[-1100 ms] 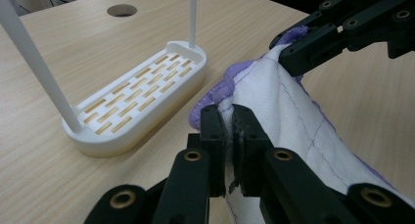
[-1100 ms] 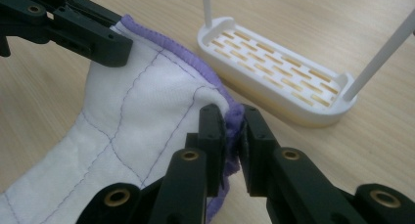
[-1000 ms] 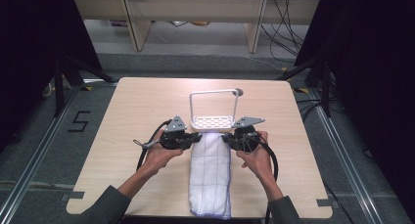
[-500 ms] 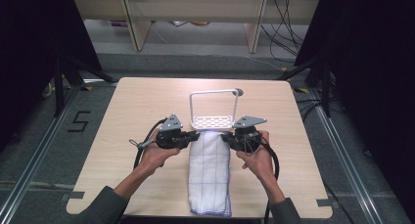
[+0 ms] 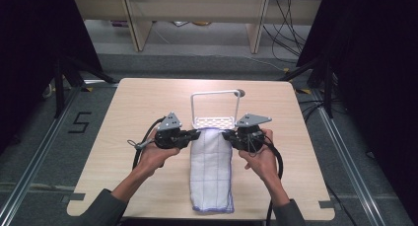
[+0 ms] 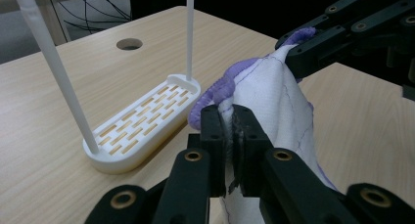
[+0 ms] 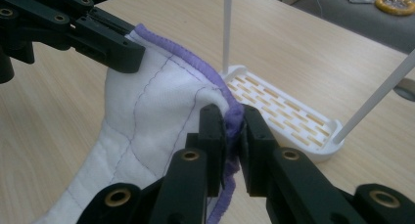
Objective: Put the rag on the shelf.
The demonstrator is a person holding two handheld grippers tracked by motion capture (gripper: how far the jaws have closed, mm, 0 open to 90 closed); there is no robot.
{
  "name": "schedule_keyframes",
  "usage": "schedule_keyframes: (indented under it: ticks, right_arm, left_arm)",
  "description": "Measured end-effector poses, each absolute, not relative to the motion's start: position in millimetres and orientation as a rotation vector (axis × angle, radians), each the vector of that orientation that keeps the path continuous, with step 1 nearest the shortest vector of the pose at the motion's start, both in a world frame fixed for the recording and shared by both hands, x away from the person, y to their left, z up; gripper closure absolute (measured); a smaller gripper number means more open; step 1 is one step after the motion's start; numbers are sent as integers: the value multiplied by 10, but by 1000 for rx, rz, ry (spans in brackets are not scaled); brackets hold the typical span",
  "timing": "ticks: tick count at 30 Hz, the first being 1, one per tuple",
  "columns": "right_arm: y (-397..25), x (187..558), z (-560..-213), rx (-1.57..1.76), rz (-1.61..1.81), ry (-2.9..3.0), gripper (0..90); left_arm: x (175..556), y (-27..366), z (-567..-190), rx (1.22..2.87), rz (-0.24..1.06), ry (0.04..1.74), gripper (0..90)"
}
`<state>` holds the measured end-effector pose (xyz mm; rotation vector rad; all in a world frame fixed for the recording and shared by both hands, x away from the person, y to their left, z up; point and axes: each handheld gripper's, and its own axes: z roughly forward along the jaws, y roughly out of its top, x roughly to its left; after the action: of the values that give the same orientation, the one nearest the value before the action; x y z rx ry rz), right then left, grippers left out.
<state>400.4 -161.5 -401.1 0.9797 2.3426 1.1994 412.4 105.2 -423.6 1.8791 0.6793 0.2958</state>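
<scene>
Light wooden table point(image 5: 123, 137) sits under dark surroundings, with a grey floor and pale shelving legs beyond its far edge. You've got the white quilted cloth with purple stitched trim point(image 5: 212, 171) laid lengthwise down the middle of the table, its near end hanging close to your edge and its far end lifted up off the wood. Your left gripper point(image 6: 230, 136) is pinched tight on the left far corner of that cloth, with the purple hem bunched right between the jaws. Your right gripper point(image 7: 234, 136) is clamped the same way on the right far corner, jaws narrow with the trim squeezed in them. So both tongs hold the same top edge, 1 corner each, stretched between them. Just beyond that edge stands the white plastic slotted rack with a thin wire hoop point(image 5: 213, 121), near the cloth, and behind it there's a round hole point(image 5: 240, 93) in the tabletop
</scene>
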Motion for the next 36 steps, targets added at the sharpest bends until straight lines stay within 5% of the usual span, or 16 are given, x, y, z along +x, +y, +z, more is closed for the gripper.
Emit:
schedule_keyframes:
  ticks: [20,36]
  right_arm:
    - [-1609,3913,-3326,875,1280,2258,824]
    - [-1667,4302,-2907,894,1342,2160,826]
  left_arm:
    - [4154,1109,-3547,1818,255,653,845]
    - [4570,1054,-3043,1792,314,685,846]
